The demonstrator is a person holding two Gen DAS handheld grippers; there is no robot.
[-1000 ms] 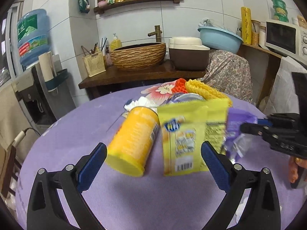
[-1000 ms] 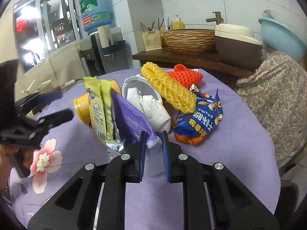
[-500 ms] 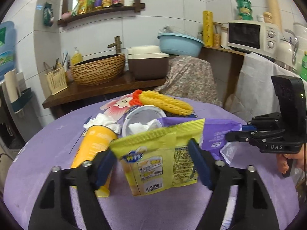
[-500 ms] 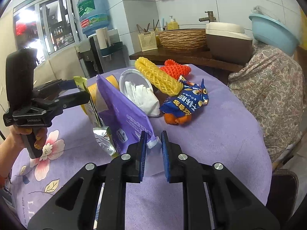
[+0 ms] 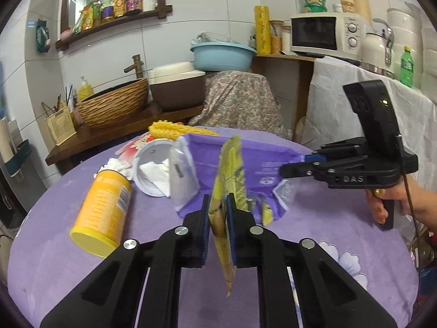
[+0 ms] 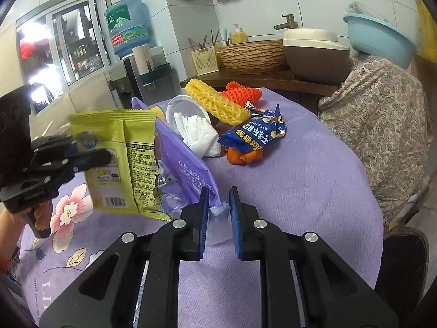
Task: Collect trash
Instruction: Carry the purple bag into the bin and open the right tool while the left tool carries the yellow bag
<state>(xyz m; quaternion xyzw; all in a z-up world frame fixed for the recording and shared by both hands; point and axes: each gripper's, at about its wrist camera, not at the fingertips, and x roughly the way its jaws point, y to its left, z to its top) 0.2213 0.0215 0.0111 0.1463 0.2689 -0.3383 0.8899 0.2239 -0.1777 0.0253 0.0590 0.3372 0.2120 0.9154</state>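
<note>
The left gripper [image 5: 218, 213] pinched the yellow wrapper [image 6: 120, 161] upright above the table [image 6: 300, 169]; the right gripper [image 6: 219, 207] pinched the purple bag [image 6: 185, 164] at its corner, presumably holding it open to receive trash.

1. On my table [image 6: 300, 180], the snack packet [image 6: 120, 161] stood upright left of the open bag [image 6: 185, 164] in my right view.
2. Behind them lay the lid [image 6: 180, 106] with crumpled tissue [image 6: 199, 131].
3. The foam nets [image 6: 215, 101] lay farther back, the wrapper [image 6: 254, 134] right.
4. The canister [image 5: 103, 207] lay leftmost.
</note>
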